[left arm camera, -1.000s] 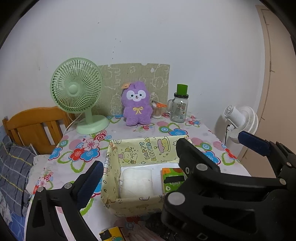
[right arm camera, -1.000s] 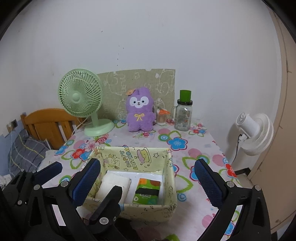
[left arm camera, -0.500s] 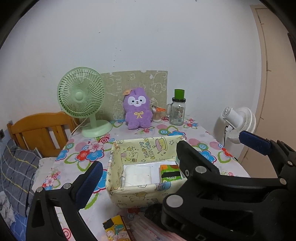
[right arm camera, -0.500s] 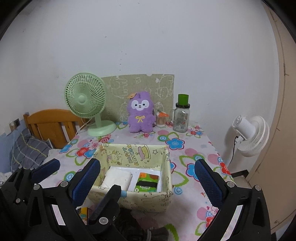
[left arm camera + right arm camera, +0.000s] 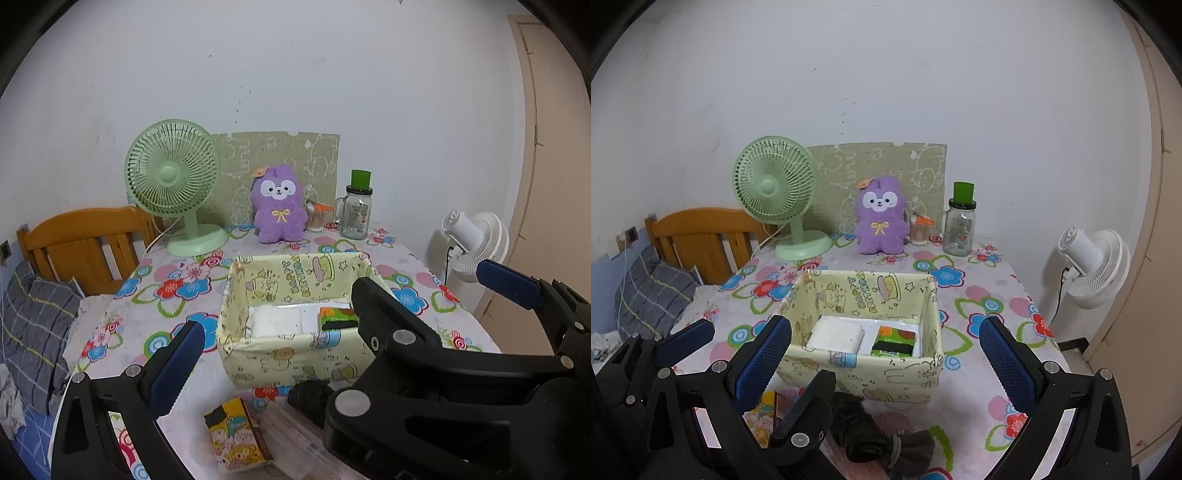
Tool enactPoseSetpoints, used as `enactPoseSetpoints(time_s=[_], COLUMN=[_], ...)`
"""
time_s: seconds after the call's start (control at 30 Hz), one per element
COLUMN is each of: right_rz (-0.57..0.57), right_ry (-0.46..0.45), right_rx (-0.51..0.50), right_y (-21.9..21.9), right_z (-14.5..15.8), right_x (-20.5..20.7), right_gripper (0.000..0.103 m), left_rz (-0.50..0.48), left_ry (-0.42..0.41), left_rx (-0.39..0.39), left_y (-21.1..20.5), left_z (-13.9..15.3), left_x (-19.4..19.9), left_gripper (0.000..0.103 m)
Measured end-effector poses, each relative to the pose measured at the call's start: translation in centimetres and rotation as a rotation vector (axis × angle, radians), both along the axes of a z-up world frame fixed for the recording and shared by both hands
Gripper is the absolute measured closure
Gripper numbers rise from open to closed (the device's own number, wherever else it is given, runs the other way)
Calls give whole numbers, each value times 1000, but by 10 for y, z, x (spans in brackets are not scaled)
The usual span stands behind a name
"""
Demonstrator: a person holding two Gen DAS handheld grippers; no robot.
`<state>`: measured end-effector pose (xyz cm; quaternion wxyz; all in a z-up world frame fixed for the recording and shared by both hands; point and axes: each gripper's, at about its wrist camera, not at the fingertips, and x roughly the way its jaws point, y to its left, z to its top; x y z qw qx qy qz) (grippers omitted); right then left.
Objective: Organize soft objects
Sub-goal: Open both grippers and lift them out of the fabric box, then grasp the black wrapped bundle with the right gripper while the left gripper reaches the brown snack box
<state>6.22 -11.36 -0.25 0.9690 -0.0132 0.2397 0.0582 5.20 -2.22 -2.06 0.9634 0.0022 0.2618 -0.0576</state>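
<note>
Right wrist: yellow fabric bin (image 5: 871, 380) holds white pack (image 5: 835, 334), green pack (image 5: 894, 340).

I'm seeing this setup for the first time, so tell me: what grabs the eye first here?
The purple plush toy stands at the back of the flowered table, with a green fan to its left. In the middle sits a yellow box holding a white pack and a green pack.
</note>
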Motion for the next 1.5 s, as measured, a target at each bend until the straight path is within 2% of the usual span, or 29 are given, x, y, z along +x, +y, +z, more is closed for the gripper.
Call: enactPoseSetpoints(time_s=[0.37,0.93,1.5], right_rz=[5,42,65], right_ry=[22,60,138], right_rx=[-19,18,7], right_y=[3,3,10], right_z=[-17,-50,-89], right_x=[-11,-8,9], right_gripper=[0,0,0], left_rz=[-6,-4,10], left_ry=[7,31,131], left_rx=[1,-5,2], left_y=[1,4,9], left_z=[-17,-45,-83], left_x=[-11,-10,4], left_gripper=[0,0,1])
